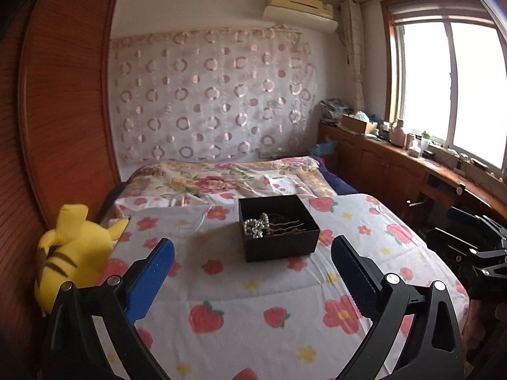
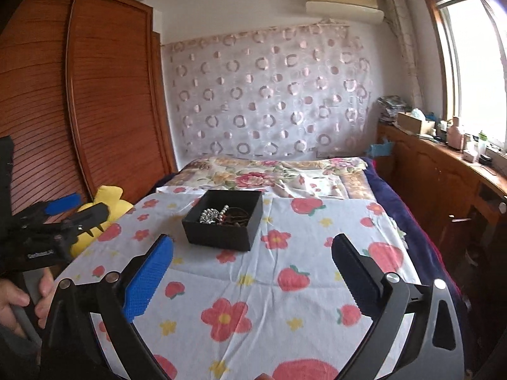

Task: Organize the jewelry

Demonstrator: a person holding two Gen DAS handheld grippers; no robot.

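Note:
A black open box (image 1: 279,226) (image 2: 223,220) sits on the flowered bed sheet (image 1: 240,288) (image 2: 253,285). Inside lie a silver bead bracelet (image 1: 256,227) (image 2: 211,214) and dark brownish strands (image 1: 288,225) (image 2: 236,217). My left gripper (image 1: 253,247) is open, held back from the box with nothing between its blue fingers (image 1: 152,280). My right gripper (image 2: 253,245) is open too, short of the box and empty. In the right wrist view the left gripper (image 2: 60,212) shows at the left edge, held by a hand (image 2: 12,300). The right gripper's body (image 1: 475,247) shows at the right edge of the left wrist view.
A yellow striped plush toy (image 1: 73,253) (image 2: 104,209) lies at the bed's left edge beside a wooden wardrobe (image 1: 63,110) (image 2: 95,95). A folded floral quilt (image 1: 221,180) (image 2: 269,177) lies beyond the box. A cluttered wooden counter (image 1: 412,164) (image 2: 443,164) runs under the window at right.

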